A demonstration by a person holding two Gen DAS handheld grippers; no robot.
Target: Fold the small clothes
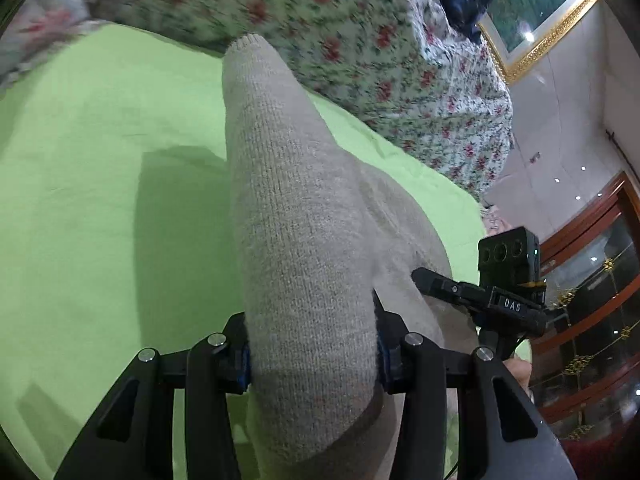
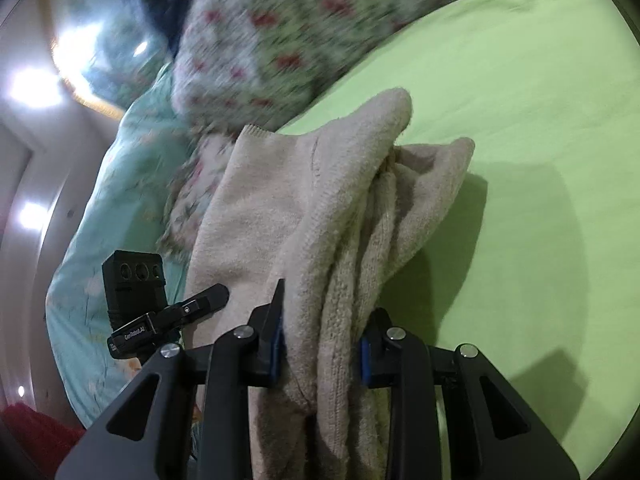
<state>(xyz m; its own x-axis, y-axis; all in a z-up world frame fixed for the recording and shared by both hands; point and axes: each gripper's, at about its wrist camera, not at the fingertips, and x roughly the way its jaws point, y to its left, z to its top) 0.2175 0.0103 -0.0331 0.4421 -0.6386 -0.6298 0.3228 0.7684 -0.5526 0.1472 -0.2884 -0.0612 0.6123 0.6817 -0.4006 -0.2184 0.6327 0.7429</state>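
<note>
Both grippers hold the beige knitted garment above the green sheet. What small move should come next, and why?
Probably lower it onto a bare part of the green sheet and spread it. The left gripper and right gripper each pinch the beige knitted garment, which hangs bunched in folds, not flat enough to fold.

Bright indoor light, blurred floral bedding (image 1: 320, 40), dark fisheye corners.

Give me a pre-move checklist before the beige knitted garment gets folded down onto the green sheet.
1. Left hand-held gripper clamped on beige knitted garment: ok.
2. Right hand-held gripper clamped on bunched garment layers: ok.
3. Light green bed sheet free of other things where visible: ok.
4. Garment spread flat between grippers: not ok, it hangs bunched.
5. Garment clear of the floral quilt: cannot tell.
</note>
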